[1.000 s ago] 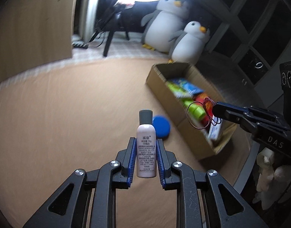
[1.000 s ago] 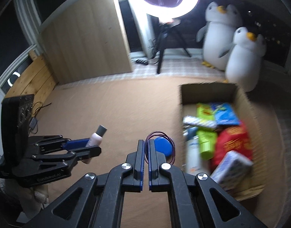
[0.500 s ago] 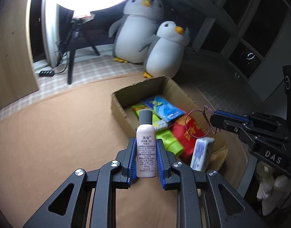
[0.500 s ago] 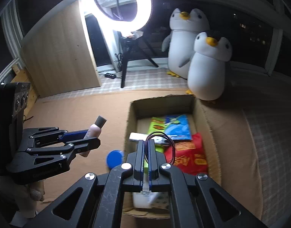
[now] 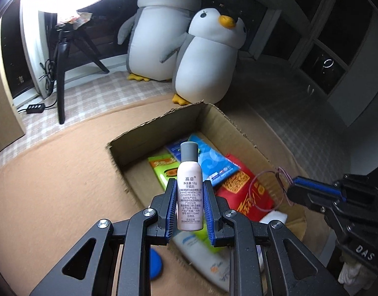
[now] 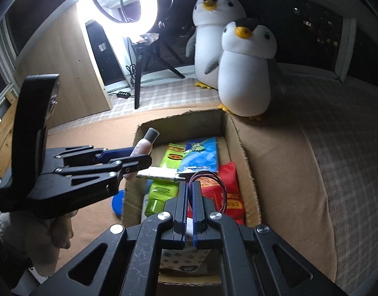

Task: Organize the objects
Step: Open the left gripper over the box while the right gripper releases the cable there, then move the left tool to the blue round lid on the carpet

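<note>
My left gripper [image 5: 190,192] is shut on a small pink bottle [image 5: 190,197] with a grey cap, held upright above the near left part of the open cardboard box [image 5: 154,128]. It also shows in the right wrist view [image 6: 142,149]. My right gripper [image 6: 190,190] is shut on a thin purple hair tie [image 6: 214,187], held over the box [image 6: 228,133]; the tie also shows in the left wrist view [image 5: 265,190]. The box holds a red packet [image 5: 248,192], a blue packet [image 5: 213,162], green items and a white tube.
A blue round lid [image 5: 155,264] lies on the tan mat left of the box. Two plush penguins [image 5: 208,56] stand behind the box. A ring light on a tripod [image 6: 139,56] and a wooden board [image 6: 60,69] stand at the back left.
Both grippers moved forward over the box, each still holding its item. The box now fills the centre of both views and the blue lid has dropped to the lower left.
</note>
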### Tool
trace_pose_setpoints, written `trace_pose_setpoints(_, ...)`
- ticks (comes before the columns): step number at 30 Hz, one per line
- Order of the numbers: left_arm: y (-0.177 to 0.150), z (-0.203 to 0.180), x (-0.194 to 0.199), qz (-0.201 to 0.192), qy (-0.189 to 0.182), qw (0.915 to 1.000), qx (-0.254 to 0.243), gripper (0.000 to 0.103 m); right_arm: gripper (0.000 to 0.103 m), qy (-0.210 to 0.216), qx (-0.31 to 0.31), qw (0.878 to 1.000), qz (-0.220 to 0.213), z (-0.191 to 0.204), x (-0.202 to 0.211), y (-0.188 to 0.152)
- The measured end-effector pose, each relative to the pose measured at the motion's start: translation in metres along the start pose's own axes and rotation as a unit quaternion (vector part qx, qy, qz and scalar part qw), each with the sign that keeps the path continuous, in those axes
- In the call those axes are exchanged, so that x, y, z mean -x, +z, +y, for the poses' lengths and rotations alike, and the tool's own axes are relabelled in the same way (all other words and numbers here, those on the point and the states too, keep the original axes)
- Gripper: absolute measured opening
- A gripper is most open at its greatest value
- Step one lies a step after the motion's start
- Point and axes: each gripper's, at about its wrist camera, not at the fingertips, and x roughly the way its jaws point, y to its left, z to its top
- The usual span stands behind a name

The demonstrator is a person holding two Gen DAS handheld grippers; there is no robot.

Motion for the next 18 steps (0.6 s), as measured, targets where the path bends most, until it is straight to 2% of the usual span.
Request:
trace_pose_setpoints(7, 0.01, -0.017, -0.012, -0.001, 0.002, 0.9999, -0.013, 0.022, 0.004, 0.007, -0.012, 1.0, 0.004, -0.012, 0.0, -0.003)
trace_pose_setpoints(9, 0.012, -0.02, -0.011, -0.005, 0.006, 0.9998, -0.017, 0.029, 0.005, 0.009, -0.018, 1.0, 0.002, -0.015, 0.002, -0.005)
trace_pose_setpoints(11, 0.012, -0.024, -0.009, -0.01, 0.009, 0.9996, -0.024, 0.029, 0.012, 0.012, -0.023, 1.0, -0.001, -0.018, 0.003, -0.006)
trace_pose_setpoints(13, 0.012, -0.025, -0.006, -0.015, 0.012, 0.9995, -0.025, 0.029, 0.027, 0.014, -0.029, 0.999, -0.004, -0.02, 0.005, -0.007)
trace_pose_setpoints(18, 0.009, -0.024, 0.004, -0.024, 0.018, 0.9991, -0.029, 0.029, 0.035, 0.023, -0.041, 0.999, -0.008, -0.019, 0.008, -0.01)
